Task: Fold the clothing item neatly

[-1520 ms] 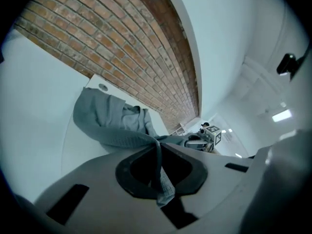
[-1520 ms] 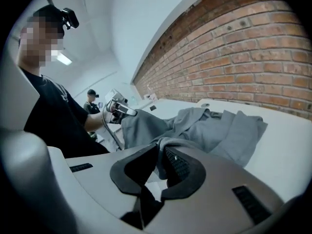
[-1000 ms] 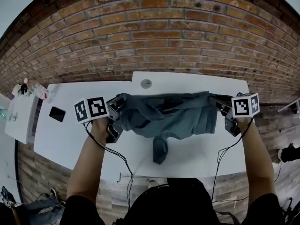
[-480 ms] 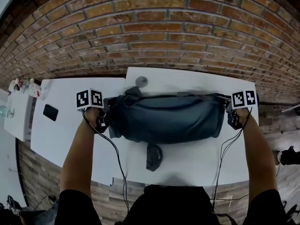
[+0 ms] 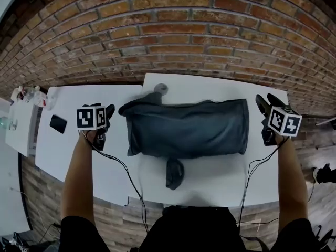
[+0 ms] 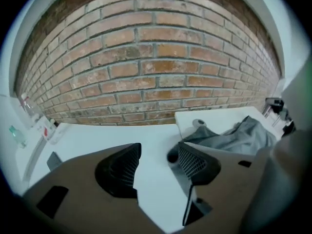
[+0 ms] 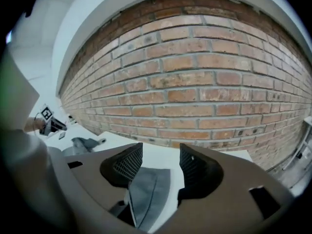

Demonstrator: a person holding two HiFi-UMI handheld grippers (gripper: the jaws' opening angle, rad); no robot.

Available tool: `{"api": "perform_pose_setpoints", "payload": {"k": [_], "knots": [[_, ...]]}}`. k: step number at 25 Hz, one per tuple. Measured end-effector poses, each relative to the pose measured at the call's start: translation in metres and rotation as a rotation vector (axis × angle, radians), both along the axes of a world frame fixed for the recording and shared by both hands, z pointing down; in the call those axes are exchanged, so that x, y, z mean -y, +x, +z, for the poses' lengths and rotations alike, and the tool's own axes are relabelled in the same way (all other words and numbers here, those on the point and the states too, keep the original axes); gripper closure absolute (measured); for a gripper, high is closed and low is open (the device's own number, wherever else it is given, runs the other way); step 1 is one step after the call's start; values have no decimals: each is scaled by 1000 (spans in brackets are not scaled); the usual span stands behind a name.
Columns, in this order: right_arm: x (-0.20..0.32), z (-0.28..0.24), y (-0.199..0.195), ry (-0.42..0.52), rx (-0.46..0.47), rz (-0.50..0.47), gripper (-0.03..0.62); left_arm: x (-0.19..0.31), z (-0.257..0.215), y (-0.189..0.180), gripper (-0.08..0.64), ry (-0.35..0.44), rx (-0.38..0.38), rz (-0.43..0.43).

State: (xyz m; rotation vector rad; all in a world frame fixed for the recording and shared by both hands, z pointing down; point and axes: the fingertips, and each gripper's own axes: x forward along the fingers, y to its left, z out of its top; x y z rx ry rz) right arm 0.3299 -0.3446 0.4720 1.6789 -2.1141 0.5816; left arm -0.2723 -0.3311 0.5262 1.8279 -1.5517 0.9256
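- Clothing item [image 5: 189, 127]: a dark grey-blue garment, flat on the white counter [image 5: 220, 177] at its middle, laid as one wide rectangle running left to right.
- The right edge is straight and the near edge fairly even. Judged: at least one lengthwise fold is in place.
- Left far corner [image 5: 149, 97] is bunched and rises toward a small grey round thing [image 5: 161, 88] on the counter, so that end is not squared.
- One loose part [image 5: 175, 173] sticks out of the near edge toward the person. Sleeve or hood, cannot tell; it is not tucked in.
- Left hand-held gripper [image 5: 107, 111]: just left of the garment and clear of it. Jaws are opening, with only bare counter between them in the left gripper view [image 6: 156, 162]; the cloth [image 6: 239, 135] lies off to its right.
- Right hand-held gripper [image 5: 266, 101]: just right of the garment's right edge, jaws opening. In the right gripper view [image 7: 158, 165] a garment corner [image 7: 146, 194] lies below the gap, and the pads are not pressing it.
- Judged progress: roughly midway. Left to do: tuck the loose part, flatten the left corner, then fold crosswise to a compact stack.
- A dark phone-like slab [image 5: 58, 123] lies well left, out of the way.
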Motion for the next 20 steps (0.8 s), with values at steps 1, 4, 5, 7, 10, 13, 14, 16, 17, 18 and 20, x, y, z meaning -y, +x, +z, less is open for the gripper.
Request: {"api": "perform_pose_setpoints", "payload": {"k": [1, 4, 5, 7, 10, 13, 14, 16, 17, 18, 20], "knots": [[-11, 2, -11, -25, 4, -50, 369, -6, -4, 13, 308, 5, -59, 24], [-40, 32, -50, -155, -61, -186, 426, -26, -14, 74, 403, 31, -214, 128], [-44, 46, -59, -199, -93, -193, 526, -32, -13, 95, 457, 35, -241, 154], [-47, 72, -74, -281, -114, -188, 591, -39, -2, 135, 539, 16, -263, 201], [-45, 107, -83, -396, -67, -151, 591, -42, 34, 172, 544, -85, -252, 252], [-39, 136, -76, -477, -68, -104, 591, -42, 80, 160, 545, -195, -179, 199], [-37, 143, -73, -491, -68, -96, 591, -42, 93, 151, 543, -211, -135, 178], [-31, 150, -69, -508, -41, -87, 591, -41, 107, 138, 529, -214, -64, 156], [-29, 151, -69, -512, -14, -88, 591, -41, 109, 136, 529, -214, -61, 148], [-28, 149, -69, -511, 12, -97, 591, -41, 109, 136, 529, -218, -82, 138], [-30, 138, -68, -485, 41, -127, 591, -44, 102, 135, 529, -232, -162, 107]]}}
